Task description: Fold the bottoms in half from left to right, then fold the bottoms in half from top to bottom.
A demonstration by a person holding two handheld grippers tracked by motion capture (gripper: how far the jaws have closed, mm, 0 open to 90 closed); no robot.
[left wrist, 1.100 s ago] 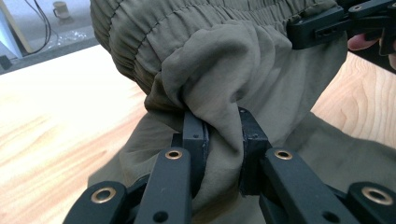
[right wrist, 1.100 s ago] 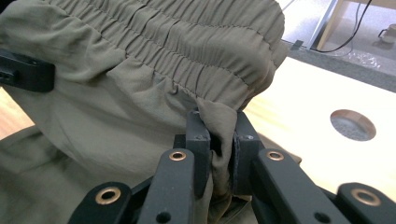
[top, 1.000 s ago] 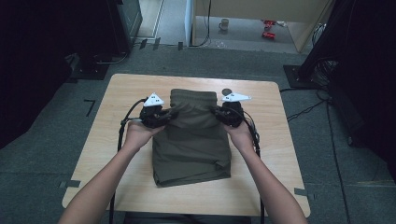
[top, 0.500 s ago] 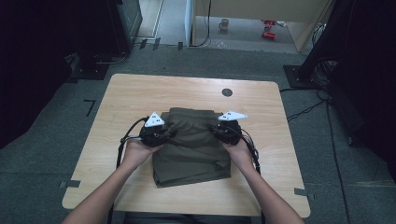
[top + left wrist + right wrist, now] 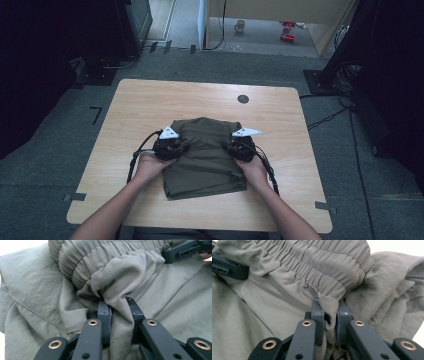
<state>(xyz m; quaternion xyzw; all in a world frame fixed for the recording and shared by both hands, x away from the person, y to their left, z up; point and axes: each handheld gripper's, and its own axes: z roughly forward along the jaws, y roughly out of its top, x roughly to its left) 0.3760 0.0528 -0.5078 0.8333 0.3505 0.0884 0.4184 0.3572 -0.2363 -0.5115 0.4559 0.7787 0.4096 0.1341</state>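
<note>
The olive-green, thin woven pair of trousers with a gathered elastic waistband [image 5: 206, 155] lies folded in the middle of the pale wooden surface [image 5: 150, 102], its waistband end doubled over toward the person. The left tool [image 5: 117, 312] is clenched on a pinch of cloth just under the waistband, and the right tool [image 5: 330, 312] grips the matching fold on the other side. The fabric looks light, limp and rather slick; it creases and sags wherever unsupported, so it probably needs two grips set well apart to keep an edge straight. The thick elastic band [image 5: 317, 267] seems the firmest place to hold. No brand, label or writing can be read.
</note>
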